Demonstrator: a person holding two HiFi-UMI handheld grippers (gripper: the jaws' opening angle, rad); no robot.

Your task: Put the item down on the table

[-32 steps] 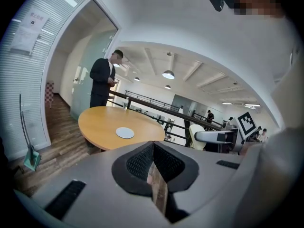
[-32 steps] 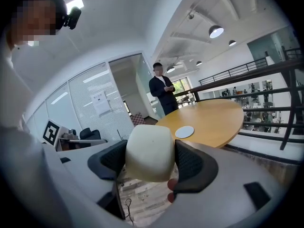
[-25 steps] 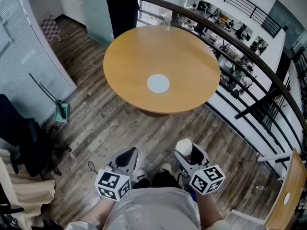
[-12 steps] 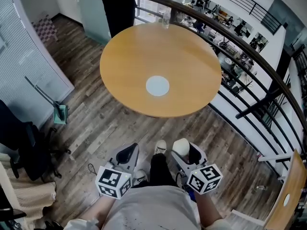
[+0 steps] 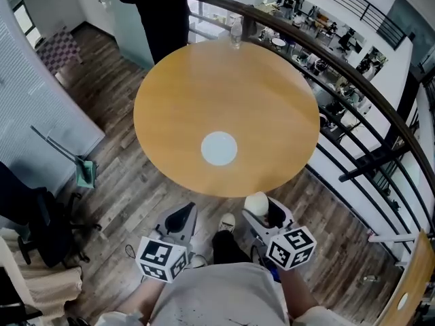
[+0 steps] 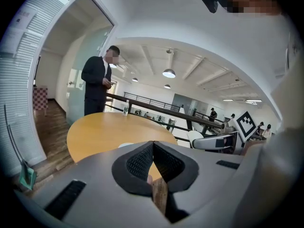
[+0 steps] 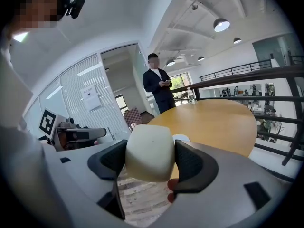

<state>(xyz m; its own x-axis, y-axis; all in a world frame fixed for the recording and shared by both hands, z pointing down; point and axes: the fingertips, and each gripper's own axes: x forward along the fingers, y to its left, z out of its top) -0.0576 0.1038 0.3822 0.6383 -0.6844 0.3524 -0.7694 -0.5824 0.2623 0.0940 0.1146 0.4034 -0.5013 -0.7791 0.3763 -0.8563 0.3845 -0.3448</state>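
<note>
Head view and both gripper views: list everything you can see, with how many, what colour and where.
round table: one, light orange wood, centre of the head view
white disc: one, white, middle of the tabletop
bottle: one, clear, far edge of the table by the railing
standing person: one, dark clothes, beyond the table's far side
railing: one, dark, curving past the table's right
dustpan: one, teal green with a long handle, floor left of the table
chair: one, black, far left
floor: brown wood planks, under everything
cream item: one, off-white, clamped between the right jaws
left gripper: one, grey with black pads, jaws together, nothing in them
right gripper: one, grey with black pads, shut on the item
</note>
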